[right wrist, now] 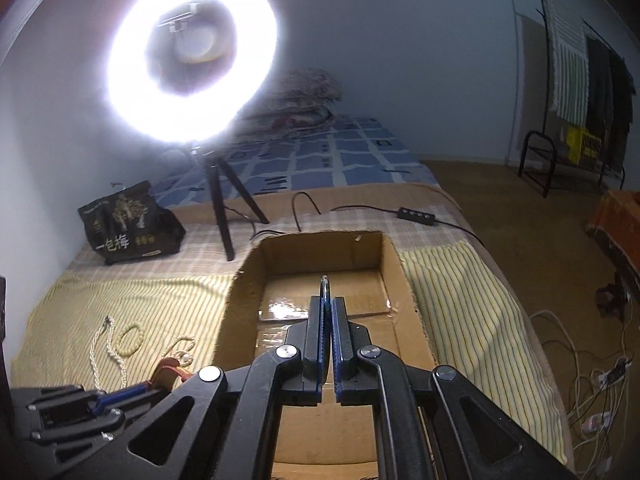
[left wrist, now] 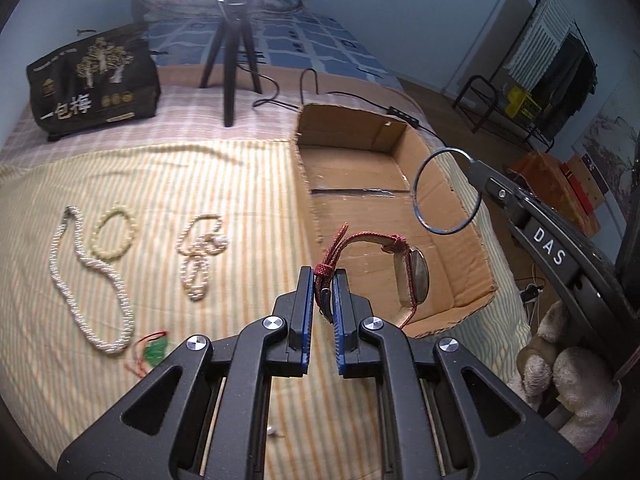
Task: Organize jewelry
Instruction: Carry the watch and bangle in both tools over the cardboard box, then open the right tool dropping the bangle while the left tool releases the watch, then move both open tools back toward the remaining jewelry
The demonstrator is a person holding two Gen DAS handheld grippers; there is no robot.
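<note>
My left gripper (left wrist: 322, 280) is shut on the red strap of a wristwatch (left wrist: 412, 280), which hangs over the near left edge of the open cardboard box (left wrist: 352, 178). My right gripper (right wrist: 329, 304) is shut on a thin blue-silver bangle (left wrist: 446, 192), held above the box; in the right wrist view the bangle (right wrist: 324, 285) shows edge-on. On the striped cloth left of the box lie a long pearl necklace (left wrist: 86, 276), a cream bead bracelet (left wrist: 113, 236), a bunched pearl strand (left wrist: 198, 256) and a green pendant on red cord (left wrist: 154, 354).
A ring light on a black tripod (left wrist: 232, 64) stands behind the cloth, its cable and switch (right wrist: 416, 216) running past the box. A black bag (left wrist: 94, 84) sits at the back left. A plush toy (left wrist: 560, 360) lies at the bed's right edge.
</note>
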